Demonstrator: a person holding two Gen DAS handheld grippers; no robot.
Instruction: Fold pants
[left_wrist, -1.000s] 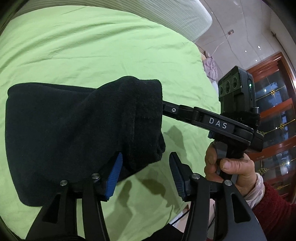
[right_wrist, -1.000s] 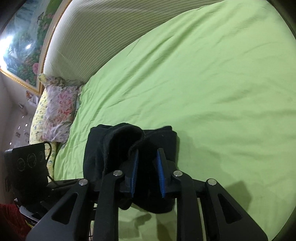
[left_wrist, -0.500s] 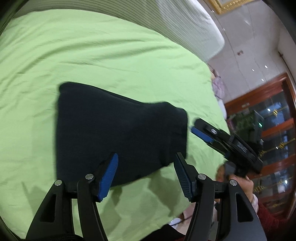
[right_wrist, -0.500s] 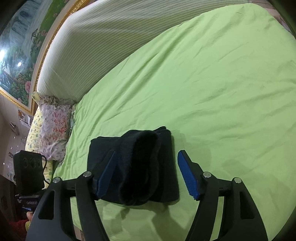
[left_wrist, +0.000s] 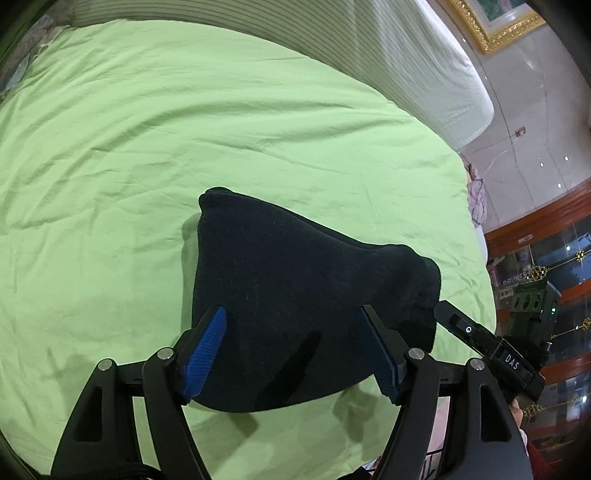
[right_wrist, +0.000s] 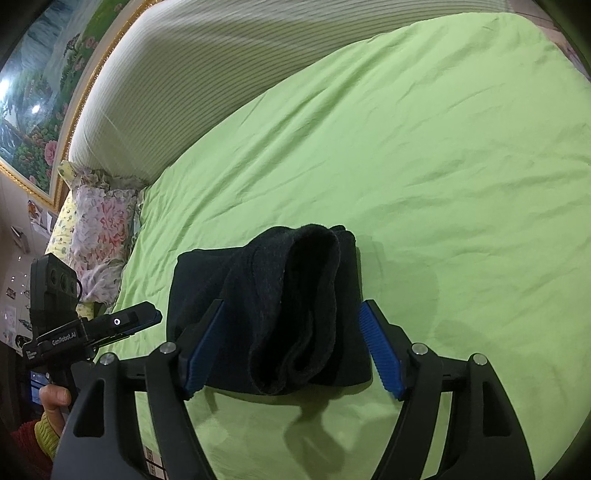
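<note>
Green bedsheet (left_wrist: 184, 147) under us carries the black pants (left_wrist: 295, 314), now a compact folded bundle near its edge. A second ago our right gripper (right_wrist: 291, 347) pinched them; now it and our left gripper (left_wrist: 293, 350) hang released above, so folding looks finished.

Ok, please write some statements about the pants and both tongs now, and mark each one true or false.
1. The black pants lie folded on the green sheet. True.
2. The right tongs are shut on the pants. False: they are open, holding nothing.
3. The left tongs are open. True.
4. The sheet is blue. False: it is light green.
5. A floral pillow lies beside the headboard. True.
</note>
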